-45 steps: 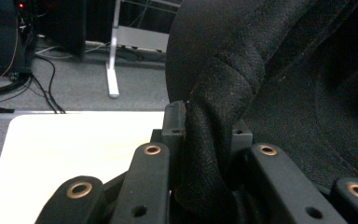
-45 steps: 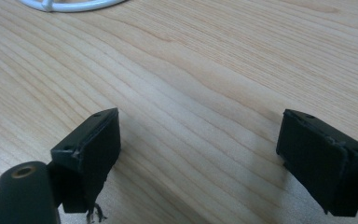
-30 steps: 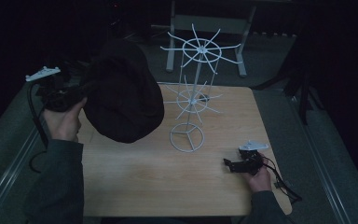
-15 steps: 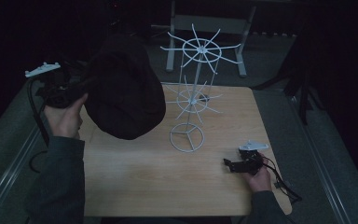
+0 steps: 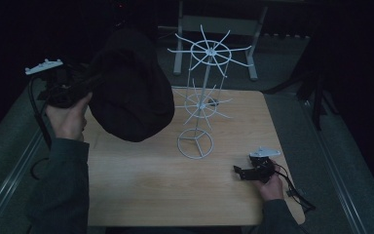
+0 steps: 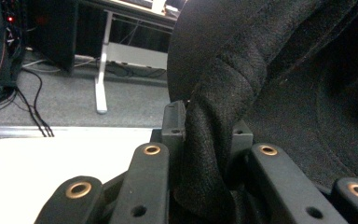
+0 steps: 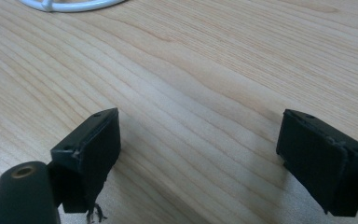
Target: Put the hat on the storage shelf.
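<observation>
Black hat [image 5: 129, 95] is held up off the surface [image 5: 141, 190], at the left, just beside the white wire rack [image 5: 202, 92]; its crown overlaps the rack's lower spokes in the high view, contact can't be told. Hat hangs open side toward the left claw camera; the hollow inside [image 6: 317, 93] is dark and nothing shows in it. Rack stands upright on its ring base near the middle of the surface, two tiers of spokes, nothing hung on them.

Left claw [image 5: 65, 90] is clamped tight on the hat's brim: a thick fold of black felt [image 6: 209, 140] is pinched between the two jaws, pads pressing on it. Left hand [image 5: 68, 117] is raised above the surface's left edge, wrist bent, claw pointing roughly level toward the rack, grey plate on top, cable trailing down past the sleeve.

Right claw [image 5: 241, 171] rests low at the right front of the surface, well apart from the hat, pointing left toward the rack base. Its jaws stand wide apart with bare wood between them, holding nothing; the pads [image 7: 93, 144] are close over the surface. Right hand [image 5: 270, 185] grips it from behind.
</observation>
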A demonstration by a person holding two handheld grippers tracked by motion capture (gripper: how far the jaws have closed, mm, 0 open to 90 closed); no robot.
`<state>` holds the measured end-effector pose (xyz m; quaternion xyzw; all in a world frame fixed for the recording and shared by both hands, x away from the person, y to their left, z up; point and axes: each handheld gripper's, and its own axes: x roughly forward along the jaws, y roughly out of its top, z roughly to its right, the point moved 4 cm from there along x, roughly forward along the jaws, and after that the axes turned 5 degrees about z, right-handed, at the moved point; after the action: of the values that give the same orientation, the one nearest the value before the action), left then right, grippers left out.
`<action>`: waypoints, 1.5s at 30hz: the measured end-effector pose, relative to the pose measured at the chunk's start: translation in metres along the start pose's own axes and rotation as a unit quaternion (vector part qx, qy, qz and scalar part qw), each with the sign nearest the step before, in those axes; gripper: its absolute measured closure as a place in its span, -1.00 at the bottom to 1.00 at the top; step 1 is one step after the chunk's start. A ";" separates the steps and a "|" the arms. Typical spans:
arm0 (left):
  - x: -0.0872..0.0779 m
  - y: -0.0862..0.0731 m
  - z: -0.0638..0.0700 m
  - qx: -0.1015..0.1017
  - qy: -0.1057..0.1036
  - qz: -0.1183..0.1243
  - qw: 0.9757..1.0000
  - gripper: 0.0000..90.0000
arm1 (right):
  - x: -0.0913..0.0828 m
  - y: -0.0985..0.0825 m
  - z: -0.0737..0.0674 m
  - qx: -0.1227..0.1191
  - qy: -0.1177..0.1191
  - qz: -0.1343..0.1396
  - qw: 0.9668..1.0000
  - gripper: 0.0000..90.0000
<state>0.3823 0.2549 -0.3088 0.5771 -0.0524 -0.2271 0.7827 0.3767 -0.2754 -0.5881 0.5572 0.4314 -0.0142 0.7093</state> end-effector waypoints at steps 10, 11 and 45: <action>0.003 0.008 0.000 -0.001 -0.001 0.006 1.000 0.70 | 0.000 0.000 0.000 0.000 0.000 0.000 1.000 -0.70; 0.003 0.009 0.001 -0.003 -0.003 0.007 1.000 0.70 | 0.000 0.000 0.000 0.000 0.000 0.000 1.000 -0.70; 0.030 0.026 0.011 -0.047 -0.038 0.032 0.998 0.70 | 0.000 0.000 0.000 0.000 0.000 0.000 1.000 -0.70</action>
<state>0.4127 0.2384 -0.2869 0.5282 -0.0898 -0.2259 0.8136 0.3767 -0.2754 -0.5880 0.5573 0.4316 -0.0142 0.7091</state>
